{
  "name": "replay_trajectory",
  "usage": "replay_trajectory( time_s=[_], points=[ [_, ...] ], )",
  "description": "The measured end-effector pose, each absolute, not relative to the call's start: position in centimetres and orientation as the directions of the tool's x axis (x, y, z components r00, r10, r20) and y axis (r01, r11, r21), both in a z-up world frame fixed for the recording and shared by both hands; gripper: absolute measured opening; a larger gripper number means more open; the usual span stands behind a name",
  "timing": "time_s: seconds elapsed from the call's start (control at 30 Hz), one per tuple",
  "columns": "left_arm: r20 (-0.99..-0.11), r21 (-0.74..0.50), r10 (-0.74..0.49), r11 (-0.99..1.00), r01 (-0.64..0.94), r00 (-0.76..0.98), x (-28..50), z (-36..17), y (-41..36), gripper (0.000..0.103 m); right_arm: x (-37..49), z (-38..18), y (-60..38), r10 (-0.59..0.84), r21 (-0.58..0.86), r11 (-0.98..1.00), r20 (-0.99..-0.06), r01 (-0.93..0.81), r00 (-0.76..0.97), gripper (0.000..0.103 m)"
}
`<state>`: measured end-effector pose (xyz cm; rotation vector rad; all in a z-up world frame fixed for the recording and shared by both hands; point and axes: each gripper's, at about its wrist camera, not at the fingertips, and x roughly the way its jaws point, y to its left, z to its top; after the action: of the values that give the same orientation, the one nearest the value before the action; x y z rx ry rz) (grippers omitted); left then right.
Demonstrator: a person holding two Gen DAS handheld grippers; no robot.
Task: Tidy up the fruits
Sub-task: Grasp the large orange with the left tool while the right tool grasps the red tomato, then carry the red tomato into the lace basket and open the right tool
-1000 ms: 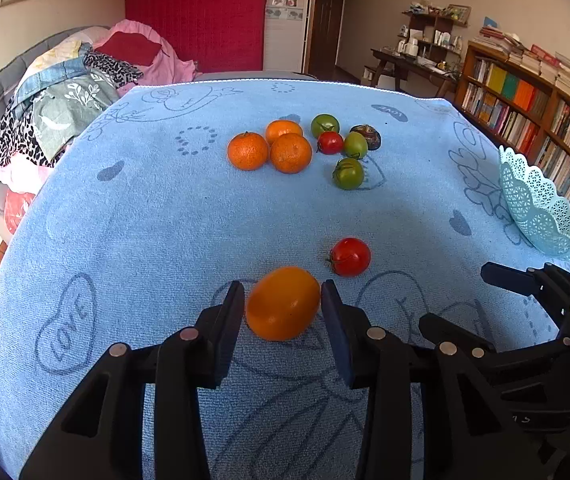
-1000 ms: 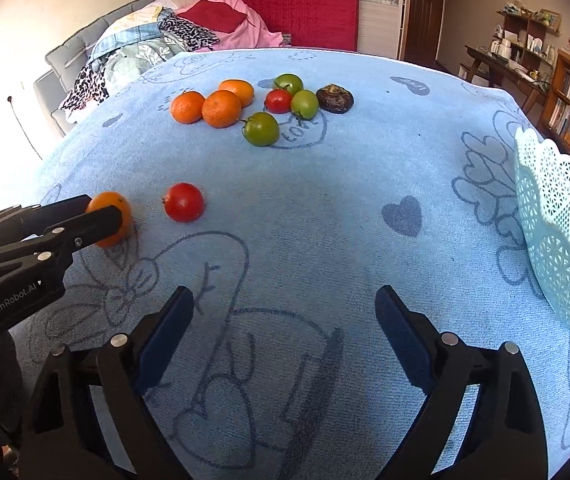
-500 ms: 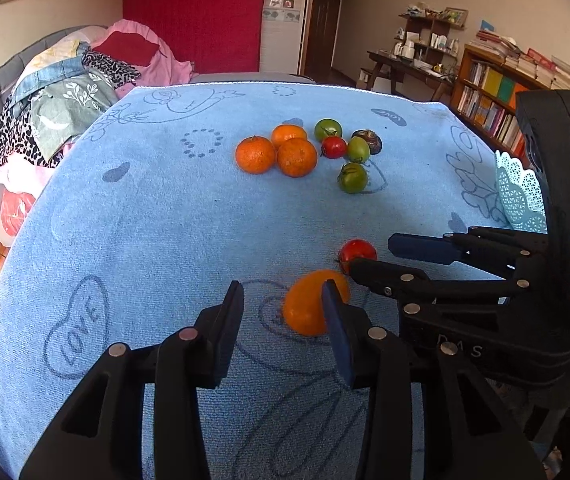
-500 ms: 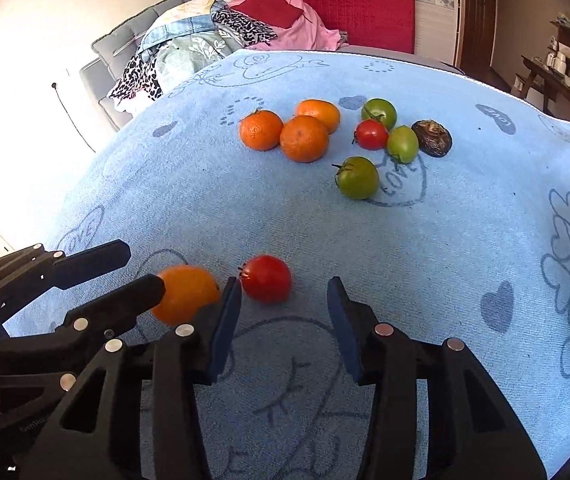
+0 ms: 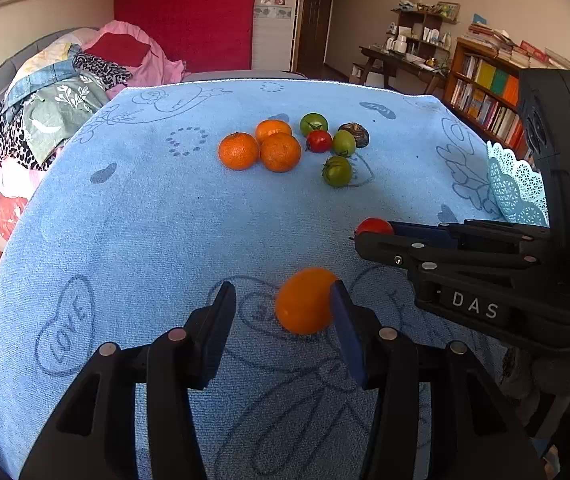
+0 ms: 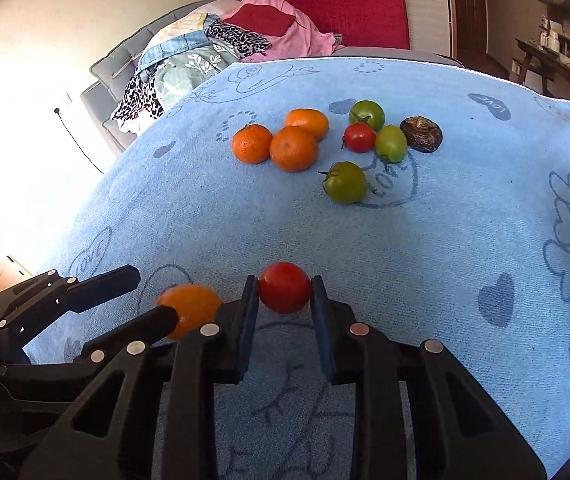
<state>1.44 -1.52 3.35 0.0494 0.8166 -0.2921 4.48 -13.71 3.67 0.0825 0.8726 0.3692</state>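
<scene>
Right wrist view, nearest first: the right gripper [image 6: 284, 306] has its jaws pressed on both sides of one red tomato [image 6: 284, 287], having just closed in on it. Just to its left, the left gripper [image 5: 283, 318] has its jaws parted, having just widened; one loose orange [image 5: 304, 300] sits between them, against the right jaw and clear of the left, resting on the blue cloth [image 5: 157, 220] that covers the table.

Beyond both grippers runs a wide strip of bare cloth, open room with nothing on it. Farther back lies the cluster: three oranges touching one another, the left orange [image 6: 251, 144], the middle orange [image 6: 293, 148] and the rear orange [image 6: 307, 122]. To their right are one small red tomato [image 6: 359, 137], three green tomatoes, the nearest green tomato [image 6: 345, 182] standing slightly apart, the pale green tomato [image 6: 391, 143] and the far green tomato [image 6: 367, 114], and one dark brown fruit [image 6: 421, 133] at the right end.

That makes four oranges, two red tomatoes, three green ones and one brown fruit.

At the cloth's right edge, in the left wrist view, stands one pale blue lattice basket [image 5: 513, 184], partly hidden behind the right gripper's body. Past the far edge of the table lie a heap of clothes [image 5: 65, 92] and a bookshelf [image 5: 485, 96].
</scene>
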Motion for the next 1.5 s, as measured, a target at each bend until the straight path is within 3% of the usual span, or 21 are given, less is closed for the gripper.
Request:
replay_trajectory(
  time_s=[0.3,0.4,0.9,1.5],
  points=[
    [-0.761,-0.071,-0.244,0.952,0.297,0.601,2.2,2.1,-3.2,0.049,2.5,4.5,-17.5,0.315,0.248,0.949,-0.700,-0.195,0.642,0.027],
    [-0.768,-0.058,-0.228,0.956,0.289,0.598,2.6,1.6,-3.3,0.040,2.0,4.7,-18.4,0.312,0.257,0.949,-0.691,-0.181,0.653,0.027],
    [-0.735,-0.034,-0.234,0.950,0.310,0.636,1.2,4.1,-5.3,0.039,-1.5,7.9,-21.8,0.276,0.253,0.957,-0.624,-0.145,0.732,0.027],
    [-0.671,-0.005,-0.341,0.890,0.457,0.658,0.4,8.4,-14.4,0.039,-6.6,9.3,-34.7,-0.010,0.174,0.974,-0.610,0.147,0.792,0.027]
  ],
)
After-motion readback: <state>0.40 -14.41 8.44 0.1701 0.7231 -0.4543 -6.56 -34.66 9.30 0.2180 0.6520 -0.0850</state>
